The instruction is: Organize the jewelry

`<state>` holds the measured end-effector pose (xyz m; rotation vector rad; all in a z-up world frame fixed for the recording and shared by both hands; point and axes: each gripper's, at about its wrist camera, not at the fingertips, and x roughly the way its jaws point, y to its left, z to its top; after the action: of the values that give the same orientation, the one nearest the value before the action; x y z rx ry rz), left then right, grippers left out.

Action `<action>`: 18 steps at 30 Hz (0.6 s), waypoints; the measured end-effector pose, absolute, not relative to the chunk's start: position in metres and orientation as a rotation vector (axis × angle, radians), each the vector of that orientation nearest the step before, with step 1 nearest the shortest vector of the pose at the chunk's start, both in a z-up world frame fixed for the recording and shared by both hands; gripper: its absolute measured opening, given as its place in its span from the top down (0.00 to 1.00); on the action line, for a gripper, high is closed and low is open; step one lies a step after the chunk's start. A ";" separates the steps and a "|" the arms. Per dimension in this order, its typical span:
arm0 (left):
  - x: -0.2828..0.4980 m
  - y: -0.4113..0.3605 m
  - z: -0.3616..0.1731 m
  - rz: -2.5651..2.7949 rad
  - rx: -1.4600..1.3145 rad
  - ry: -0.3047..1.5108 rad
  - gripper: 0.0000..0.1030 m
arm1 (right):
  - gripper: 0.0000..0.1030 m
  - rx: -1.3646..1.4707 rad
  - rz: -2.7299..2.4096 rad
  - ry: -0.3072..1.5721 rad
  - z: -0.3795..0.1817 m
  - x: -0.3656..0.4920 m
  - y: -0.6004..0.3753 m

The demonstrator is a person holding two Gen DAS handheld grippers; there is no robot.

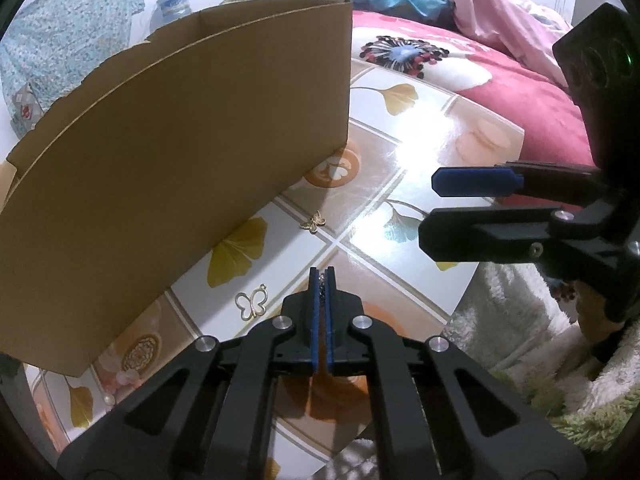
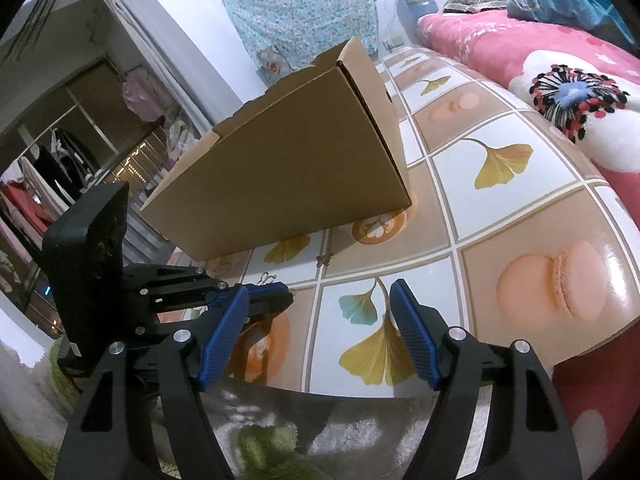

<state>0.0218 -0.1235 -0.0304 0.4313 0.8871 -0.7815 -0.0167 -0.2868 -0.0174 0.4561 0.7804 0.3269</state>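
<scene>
My left gripper (image 1: 322,274) is shut low over the tiled tabletop (image 1: 400,184), with a small silvery chain-like jewelry piece (image 1: 321,280) pinched between its blue pads; most of the piece is hidden. Left of it lies a pale open-frame butterfly charm (image 1: 251,305), and farther off a small gold butterfly charm (image 1: 313,222), both close to the cardboard box (image 1: 180,140). My right gripper (image 2: 320,290) stands open over a ginkgo-leaf tile with nothing between its fingers. In the right wrist view the left gripper (image 2: 290,292) sits just left of it, near the two butterflies (image 2: 267,278) (image 2: 325,259) and the box (image 2: 288,176).
The box stands open-topped on the left half of the table. A bed with a pink floral blanket (image 1: 500,80) runs along the far side. A shaggy white and green rug (image 2: 260,440) lies below the table's near edge. Bare tiles stretch to the right (image 2: 520,220).
</scene>
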 end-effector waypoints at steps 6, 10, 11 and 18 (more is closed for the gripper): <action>0.025 -0.111 -0.019 -0.771 0.365 0.877 0.99 | 0.32 0.451 0.327 0.771 -0.014 -0.019 -0.286; 0.027 -0.100 -0.009 -0.750 0.324 0.864 0.99 | 0.32 0.441 0.330 0.765 -0.012 -0.019 -0.284; 0.027 -0.096 -0.006 -0.743 0.313 0.861 0.99 | 0.32 0.434 0.331 0.762 -0.011 -0.019 -0.283; 0.029 -0.069 0.010 -0.683 0.265 0.826 0.99 | 0.43 0.375 0.356 0.746 -0.006 -0.014 -0.266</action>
<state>0.0295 -0.0692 0.0096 0.2646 0.8261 -0.6825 -0.0141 -0.2659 -0.0057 0.3751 0.7457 0.3561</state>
